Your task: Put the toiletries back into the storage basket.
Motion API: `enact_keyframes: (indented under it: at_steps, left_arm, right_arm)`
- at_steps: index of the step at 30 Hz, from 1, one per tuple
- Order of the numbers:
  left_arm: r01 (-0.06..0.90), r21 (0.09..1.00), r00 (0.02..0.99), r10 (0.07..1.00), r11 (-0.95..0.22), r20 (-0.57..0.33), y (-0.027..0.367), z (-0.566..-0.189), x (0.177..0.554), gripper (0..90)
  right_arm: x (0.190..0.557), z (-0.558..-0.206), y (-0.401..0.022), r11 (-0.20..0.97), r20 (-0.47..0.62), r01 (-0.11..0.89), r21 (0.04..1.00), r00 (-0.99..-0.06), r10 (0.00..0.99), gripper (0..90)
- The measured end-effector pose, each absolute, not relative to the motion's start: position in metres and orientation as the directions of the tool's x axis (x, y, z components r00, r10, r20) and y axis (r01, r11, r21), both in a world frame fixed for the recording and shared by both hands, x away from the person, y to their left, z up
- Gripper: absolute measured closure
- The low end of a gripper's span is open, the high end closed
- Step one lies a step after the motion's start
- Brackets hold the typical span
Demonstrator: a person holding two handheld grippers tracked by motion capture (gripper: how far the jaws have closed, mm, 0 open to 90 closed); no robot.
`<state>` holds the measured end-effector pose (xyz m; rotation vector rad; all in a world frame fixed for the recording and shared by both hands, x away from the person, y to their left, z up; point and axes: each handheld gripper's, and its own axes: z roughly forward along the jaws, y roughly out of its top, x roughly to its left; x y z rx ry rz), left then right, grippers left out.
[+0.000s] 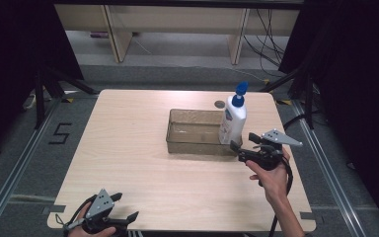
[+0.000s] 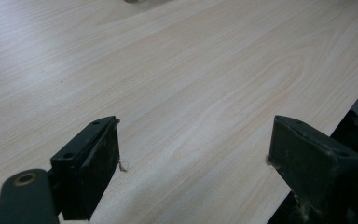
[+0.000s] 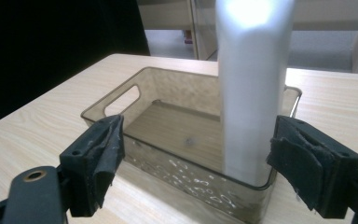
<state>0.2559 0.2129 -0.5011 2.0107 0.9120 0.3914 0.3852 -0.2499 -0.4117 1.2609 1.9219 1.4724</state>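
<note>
High view: white bottle [image 1: 233, 122] upright in right end of clear bin [image 1: 197, 132] on pale wooden worktop [image 1: 128, 148], long axis vertical. Right gripper [image 1: 242, 146] just near of it, fingers apart, nothing gripped. Left gripper [image 1: 128, 213] well apart at near edge.

Left gripper view: fingers [image 2: 91, 163] apart over bare worktop.

Right gripper view: bottle [image 3: 251, 93] between spread fingers [image 3: 98, 158], untouched. Dark curtains, shelving beyond.
</note>
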Motion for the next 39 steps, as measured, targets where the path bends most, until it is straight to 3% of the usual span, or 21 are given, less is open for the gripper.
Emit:
enact_keyframes:
  at_steps: [6, 11, 12, 27, 34, 35, 37, 39]
  left_arm:
    - [0.453, 0.82, 0.681, 0.729, -0.349, -0.066, 0.212, -0.501, 0.256, 15.7]
    - [0.45, 0.813, 0.687, 0.725, -0.371, -0.049, 0.214, -0.501, 0.256, 15.7]
    - [0.453, 0.818, 0.685, 0.726, -0.355, -0.064, 0.212, -0.501, 0.256, 15.6]
    - [0.452, 0.829, 0.682, 0.727, -0.331, -0.082, 0.212, -0.501, 0.255, 15.5]
    - [0.454, 0.823, 0.678, 0.731, -0.34, -0.072, 0.212, -0.5, 0.255, 15.4]
    - [0.455, 0.826, 0.677, 0.732, -0.332, -0.079, 0.211, -0.5, 0.255, 15.5]
    - [0.454, 0.821, 0.68, 0.73, -0.347, -0.068, 0.212, -0.5, 0.255, 15.5]
    - [0.454, 0.819, 0.685, 0.726, -0.35, -0.069, 0.212, -0.5, 0.255, 15.4]
  right_arm:
    - [0.382, -0.417, -0.25, 0.072, 0.157, 0.404, 0.912, -0.506, 0.848, 17.5]
    - [0.377, -0.424, -0.248, 0.067, 0.171, 0.421, 0.905, -0.502, 0.848, 17.3]
    - [0.375, -0.425, -0.245, 0.027, 0.22, 0.445, 0.895, -0.495, 0.841, 17.3]
    - [0.359, -0.44, -0.245, 0.067, 0.18, 0.417, 0.907, -0.527, 0.83, 17.4]
    - [0.348, -0.441, -0.242, 0.047, 0.226, 0.454, 0.89, -0.527, 0.819, 17.4]
    - [0.35, -0.444, -0.243, 0.064, 0.188, 0.407, 0.911, -0.549, 0.814, 17.3]
    - [0.346, -0.444, -0.24, 0.036, 0.232, 0.439, 0.898, -0.541, 0.808, 17.2]
    - [0.346, -0.445, -0.241, 0.068, 0.192, 0.404, 0.912, -0.567, 0.801, 16.6]
